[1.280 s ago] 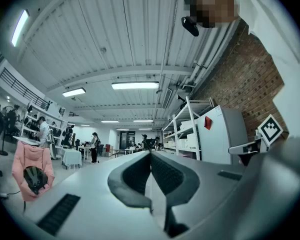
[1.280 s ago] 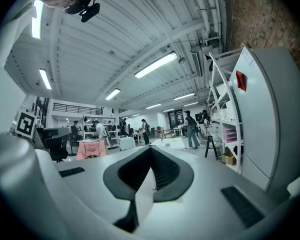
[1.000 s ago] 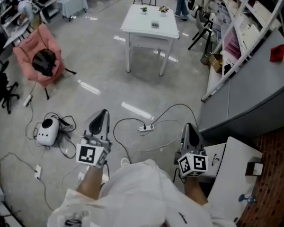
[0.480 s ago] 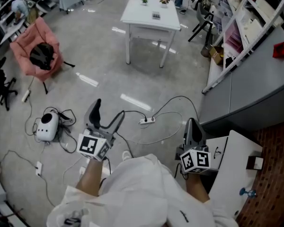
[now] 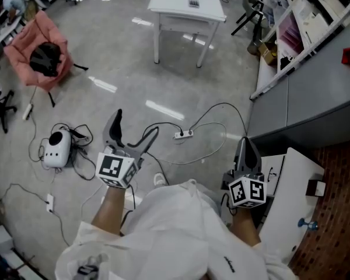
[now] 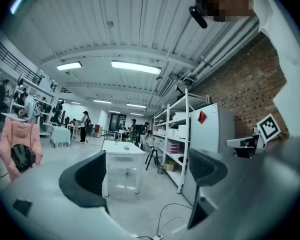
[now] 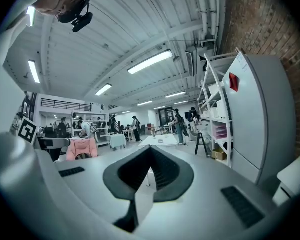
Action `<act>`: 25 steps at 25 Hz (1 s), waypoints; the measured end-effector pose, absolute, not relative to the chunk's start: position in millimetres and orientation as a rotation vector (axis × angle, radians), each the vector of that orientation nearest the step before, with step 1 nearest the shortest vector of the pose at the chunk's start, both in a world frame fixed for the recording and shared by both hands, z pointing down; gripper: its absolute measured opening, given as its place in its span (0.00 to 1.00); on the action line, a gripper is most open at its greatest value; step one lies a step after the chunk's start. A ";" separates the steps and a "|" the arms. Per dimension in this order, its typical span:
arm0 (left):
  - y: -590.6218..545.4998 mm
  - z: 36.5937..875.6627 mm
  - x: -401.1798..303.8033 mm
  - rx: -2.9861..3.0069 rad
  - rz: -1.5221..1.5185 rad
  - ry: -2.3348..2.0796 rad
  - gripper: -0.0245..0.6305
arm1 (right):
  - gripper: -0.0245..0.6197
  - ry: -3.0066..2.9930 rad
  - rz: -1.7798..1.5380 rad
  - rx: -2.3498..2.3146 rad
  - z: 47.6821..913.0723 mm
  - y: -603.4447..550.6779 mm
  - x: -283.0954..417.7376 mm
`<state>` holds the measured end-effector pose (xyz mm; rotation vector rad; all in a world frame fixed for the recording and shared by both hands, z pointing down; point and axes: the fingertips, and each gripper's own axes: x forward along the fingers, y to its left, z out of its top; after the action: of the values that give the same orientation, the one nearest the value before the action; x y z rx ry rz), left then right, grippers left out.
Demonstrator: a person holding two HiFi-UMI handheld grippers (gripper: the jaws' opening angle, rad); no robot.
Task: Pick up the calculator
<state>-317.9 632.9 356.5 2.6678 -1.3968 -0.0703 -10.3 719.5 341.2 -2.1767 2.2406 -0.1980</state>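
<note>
The calculator (image 5: pixel 192 3) is a small dark slab on a white table (image 5: pixel 186 13) far across the floor, at the top of the head view. It also shows as a speck on that table in the left gripper view (image 6: pixel 126 147) and the right gripper view (image 7: pixel 161 141). My left gripper (image 5: pixel 133 134) is held level near my body. Its jaws have just been opening and stand wide apart with nothing between them (image 6: pixel 147 176). My right gripper (image 5: pixel 247 150), also level, has its jaws shut on nothing (image 7: pixel 149 153). Both are far from the table.
A pink chair (image 5: pixel 23 48) with a black bag stands at the left. A white device (image 5: pixel 55 149) with cables and a power strip (image 5: pixel 184 135) lie on the floor ahead. A grey cabinet (image 5: pixel 315 86) and shelving (image 5: pixel 303 22) line the right side.
The left gripper's jaws went from shut to wide open. The table has slid toward the top edge of the head view. The right gripper stays shut.
</note>
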 end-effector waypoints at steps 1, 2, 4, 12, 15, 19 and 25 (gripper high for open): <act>631.6 358.4 -320.0 2.669 -0.061 -1.394 0.79 | 0.06 2.236 -0.202 -2.187 342.6 720.3 -11.8; 630.4 360.1 -322.1 2.668 -0.054 -1.393 0.79 | 0.06 2.232 -0.208 -2.195 344.5 721.1 -13.4; 628.9 363.3 -324.6 2.668 -0.046 -1.386 0.79 | 0.06 2.227 -0.222 -2.206 349.0 721.6 -15.9; 619.9 373.5 -317.2 2.656 -0.027 -1.357 0.79 | 0.06 2.202 -0.256 -2.220 360.2 711.4 -7.7; 610.4 369.8 -312.5 2.656 -0.021 -1.375 0.79 | 0.06 2.197 -0.275 -2.212 362.4 699.4 -2.6; 586.2 367.0 -304.1 2.668 -0.011 -1.390 0.79 | 0.06 2.213 -0.273 -2.178 364.0 669.0 2.3; 522.9 365.9 -269.3 2.661 0.002 -1.409 0.79 | 0.07 2.227 -0.285 -2.142 366.9 600.1 32.3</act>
<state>-269.3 522.9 365.9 2.6613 -1.4086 0.0016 32.3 600.1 366.9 -2.1424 2.2270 -0.2850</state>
